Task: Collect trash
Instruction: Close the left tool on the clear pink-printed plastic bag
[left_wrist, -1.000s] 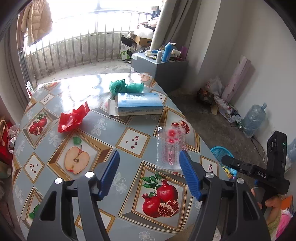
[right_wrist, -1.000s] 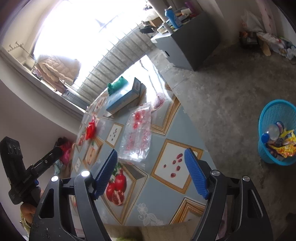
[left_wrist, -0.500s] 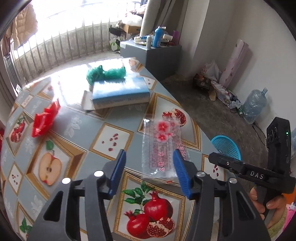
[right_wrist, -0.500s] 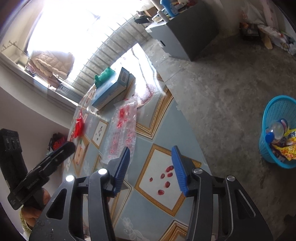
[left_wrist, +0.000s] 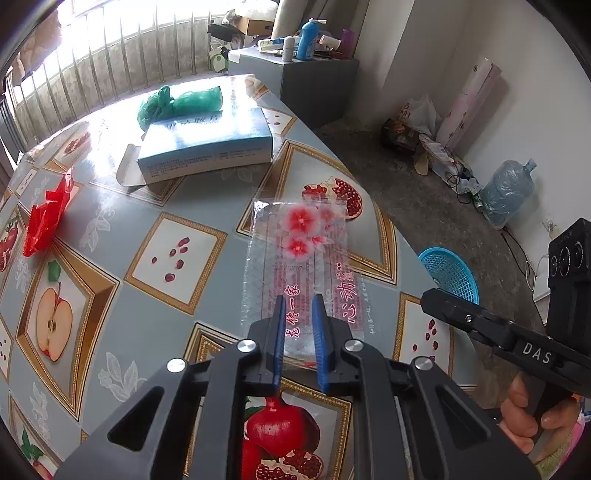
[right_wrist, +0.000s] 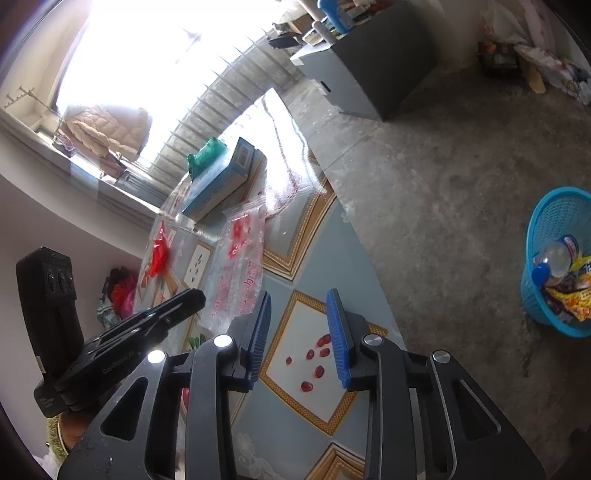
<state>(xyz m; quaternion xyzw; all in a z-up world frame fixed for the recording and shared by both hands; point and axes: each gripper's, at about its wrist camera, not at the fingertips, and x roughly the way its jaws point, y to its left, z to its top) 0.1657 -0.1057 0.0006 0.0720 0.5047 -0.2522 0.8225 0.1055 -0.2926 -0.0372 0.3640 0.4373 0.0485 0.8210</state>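
A red wrapper lies at the left of the surface. The left claw has just been closing and now pinches the near end of the clear flowery bag. The right claw has been closing too, with nothing between its jaws. A blue basket stands on the floor.

A desk wears a glossy fruit-print cloth. Beyond it a grey cabinet carries bottles, a large water jug sits by the white wall, and a quilted jacket hangs at the window.
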